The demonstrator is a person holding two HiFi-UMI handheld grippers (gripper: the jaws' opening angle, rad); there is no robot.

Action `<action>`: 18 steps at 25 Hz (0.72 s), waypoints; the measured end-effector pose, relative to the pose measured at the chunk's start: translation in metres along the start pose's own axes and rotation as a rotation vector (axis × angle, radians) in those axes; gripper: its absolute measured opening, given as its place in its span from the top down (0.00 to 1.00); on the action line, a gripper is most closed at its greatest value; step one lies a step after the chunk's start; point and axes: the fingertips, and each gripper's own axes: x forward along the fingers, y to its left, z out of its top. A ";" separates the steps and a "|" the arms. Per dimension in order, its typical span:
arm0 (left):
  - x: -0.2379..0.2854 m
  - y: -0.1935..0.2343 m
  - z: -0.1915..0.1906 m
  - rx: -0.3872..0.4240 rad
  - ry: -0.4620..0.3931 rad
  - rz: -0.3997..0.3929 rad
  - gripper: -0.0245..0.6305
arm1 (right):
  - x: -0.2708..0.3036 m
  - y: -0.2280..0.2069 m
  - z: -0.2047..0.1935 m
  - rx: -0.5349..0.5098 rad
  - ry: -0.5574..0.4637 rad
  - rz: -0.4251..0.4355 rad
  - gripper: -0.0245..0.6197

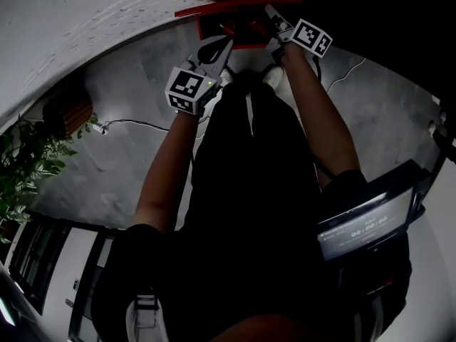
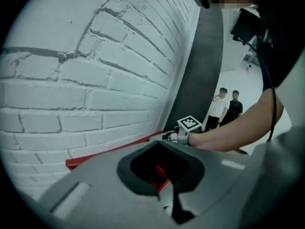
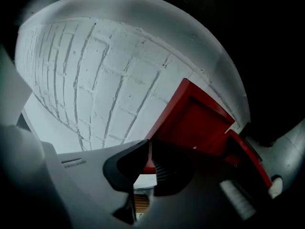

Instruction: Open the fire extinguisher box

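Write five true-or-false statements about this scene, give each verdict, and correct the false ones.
1. The fire extinguisher box is red and sits at the foot of a white brick wall. True.
2. The right claw hangs wide open, clear of the box. False: it is closed on a red edge of the box.
3. The plant stands at the right of the head view. False: it is at the left edge.
4. A cable lies on the grey floor. True.
5. Nobody shows in the left gripper view. False: two people stand in the background.
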 end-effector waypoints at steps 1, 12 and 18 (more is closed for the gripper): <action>-0.001 0.002 0.001 -0.002 -0.002 0.005 0.96 | 0.002 0.001 0.004 -0.012 -0.003 -0.001 0.92; -0.010 0.006 0.042 -0.007 -0.078 0.016 0.96 | -0.019 0.056 0.015 -0.156 0.019 0.103 0.94; -0.041 -0.021 0.088 -0.008 -0.170 0.003 0.96 | -0.083 0.160 0.002 -0.545 0.086 0.261 0.94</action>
